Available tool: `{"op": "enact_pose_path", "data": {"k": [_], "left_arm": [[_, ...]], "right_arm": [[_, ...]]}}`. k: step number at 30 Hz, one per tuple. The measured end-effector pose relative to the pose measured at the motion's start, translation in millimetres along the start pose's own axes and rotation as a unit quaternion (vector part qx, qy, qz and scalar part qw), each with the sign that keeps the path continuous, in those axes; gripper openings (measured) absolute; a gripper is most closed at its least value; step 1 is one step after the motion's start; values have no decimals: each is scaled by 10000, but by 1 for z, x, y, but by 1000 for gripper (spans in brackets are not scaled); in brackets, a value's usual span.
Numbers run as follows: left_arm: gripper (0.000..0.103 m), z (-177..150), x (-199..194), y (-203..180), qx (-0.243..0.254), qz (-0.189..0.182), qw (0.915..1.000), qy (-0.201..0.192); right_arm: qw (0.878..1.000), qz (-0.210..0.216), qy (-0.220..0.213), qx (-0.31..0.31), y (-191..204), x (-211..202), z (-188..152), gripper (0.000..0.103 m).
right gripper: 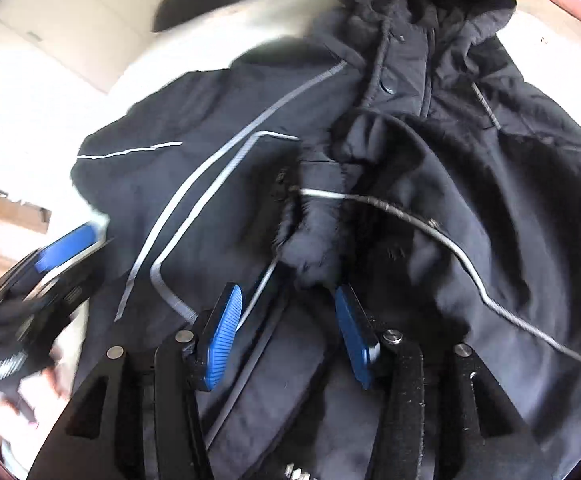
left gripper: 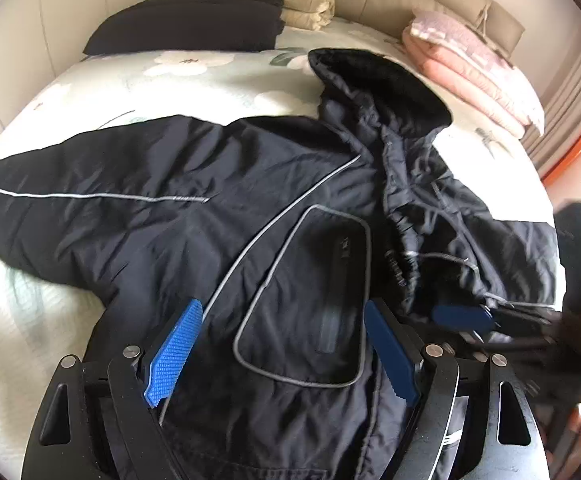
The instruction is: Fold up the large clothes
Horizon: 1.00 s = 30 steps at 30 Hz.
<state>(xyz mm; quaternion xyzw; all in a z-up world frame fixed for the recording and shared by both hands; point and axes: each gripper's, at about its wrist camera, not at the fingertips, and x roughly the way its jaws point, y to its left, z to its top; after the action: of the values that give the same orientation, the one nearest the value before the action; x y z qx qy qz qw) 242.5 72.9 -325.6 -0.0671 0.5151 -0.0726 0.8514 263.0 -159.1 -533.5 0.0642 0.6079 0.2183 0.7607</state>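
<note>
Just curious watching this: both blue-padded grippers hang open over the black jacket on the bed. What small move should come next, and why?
Probably the left gripper reaches to the outstretched sleeve of the black padded jacket with grey piping and folds it inward. The other sleeve already lies across the front, and neither gripper holds cloth.

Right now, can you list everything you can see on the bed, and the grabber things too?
Black hooded padded jacket with grey reflective piping: one, black, spread across the middle of the bed, one sleeve stretched out to the left of the left wrist view.
Floral bedspread: one, white with pale flowers, under the jacket.
Folded black garments: one stack, black, far end of the bed.
Folded beige bedding: one stack, beige, beside the black stack.
Folded pink blankets: one stack, pink, far right of the bed.
Left gripper: one, black with blue pads, open over the jacket's chest pocket.
Right gripper: one, black with blue pads, open over the jacket front.
</note>
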Motion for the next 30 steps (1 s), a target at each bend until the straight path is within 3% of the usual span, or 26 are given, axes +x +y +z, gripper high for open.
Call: {"op": "enact_pose_path", "data": {"k": [3,9,13,14,16,18,21,24,30], "left_arm": [[84,8,0,-10,62,-280,9996,27],[84,22,32,-63,438,-1161,9917,349],[84,28,71,-79,284,-1417,9874,652],[84,28,81,-81,228,-1431,9867,739],[75,29,97,-82,208,-1410,9863,831],[47,28,114,-85,211,-1483,9828,1079],[43,26,125,-87,184,-1550,9807,1175],[30,26,125,-93,345,-1476,9817,1154],[19,30,115,-95,551,-1458,9827,1002]], "right_arm": [[9992,-120,-309,-242,5,-42,-18,53],[9845,-1547,-820,106,-53,-107,-46,53],[9662,-2213,-1251,424,-97,-140,-66,52],[9641,-2244,-1301,562,-107,-143,-69,52],[9629,-2242,-1273,797,-134,-146,-67,50],[9622,-2282,-1147,941,-151,-136,-71,42],[9674,-2089,-819,1178,-174,-110,-73,32],[9675,-2041,-671,1334,-186,-95,-76,32],[9661,-2054,-606,1444,-182,-99,-74,32]]}}
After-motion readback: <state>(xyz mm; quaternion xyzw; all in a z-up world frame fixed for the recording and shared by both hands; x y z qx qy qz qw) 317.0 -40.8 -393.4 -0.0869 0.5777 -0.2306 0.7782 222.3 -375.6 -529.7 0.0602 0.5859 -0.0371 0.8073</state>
